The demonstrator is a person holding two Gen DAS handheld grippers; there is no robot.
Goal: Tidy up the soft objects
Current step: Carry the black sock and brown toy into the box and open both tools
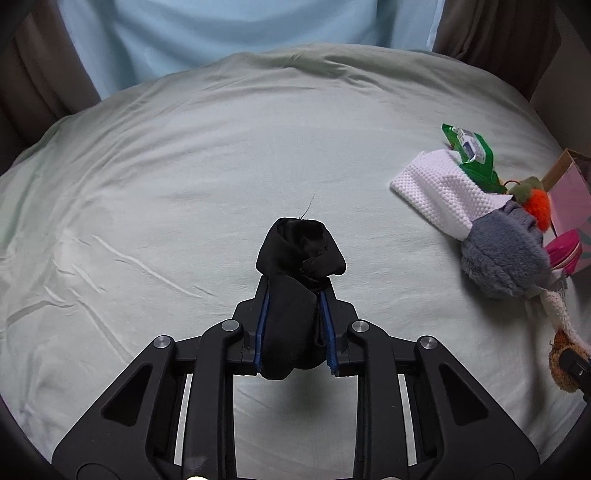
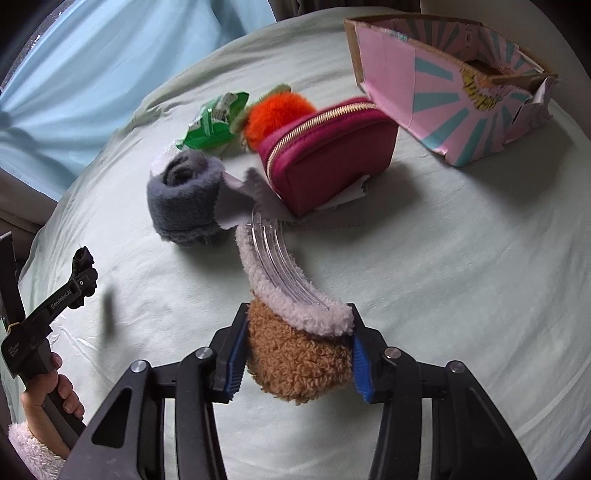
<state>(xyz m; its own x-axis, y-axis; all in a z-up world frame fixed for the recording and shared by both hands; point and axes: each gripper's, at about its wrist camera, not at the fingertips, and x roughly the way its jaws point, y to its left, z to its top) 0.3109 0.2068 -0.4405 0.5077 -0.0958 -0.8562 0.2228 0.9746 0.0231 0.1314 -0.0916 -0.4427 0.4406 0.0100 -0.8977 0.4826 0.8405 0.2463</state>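
Note:
My left gripper (image 1: 295,291) is shut on a rolled black cloth (image 1: 301,254) and holds it above the pale green bed sheet (image 1: 184,184). It also shows at the left of the right wrist view (image 2: 83,264). My right gripper (image 2: 299,339) is shut on a brown fluffy earmuff (image 2: 299,365) with a cream fleece band and clear plastic headband (image 2: 280,266). A grey fluffy roll (image 2: 181,199), an orange pom-pom (image 2: 277,110), a magenta zip pouch (image 2: 328,147) and a green wipes pack (image 2: 214,122) lie ahead. A white textured cloth (image 1: 439,188) lies by the grey roll (image 1: 502,254).
A pink and teal cardboard box (image 2: 436,88) stands open at the far right of the bed. Light blue and brown curtains (image 1: 229,33) hang behind the bed. A thin grey wipe (image 2: 240,199) lies under the pouch.

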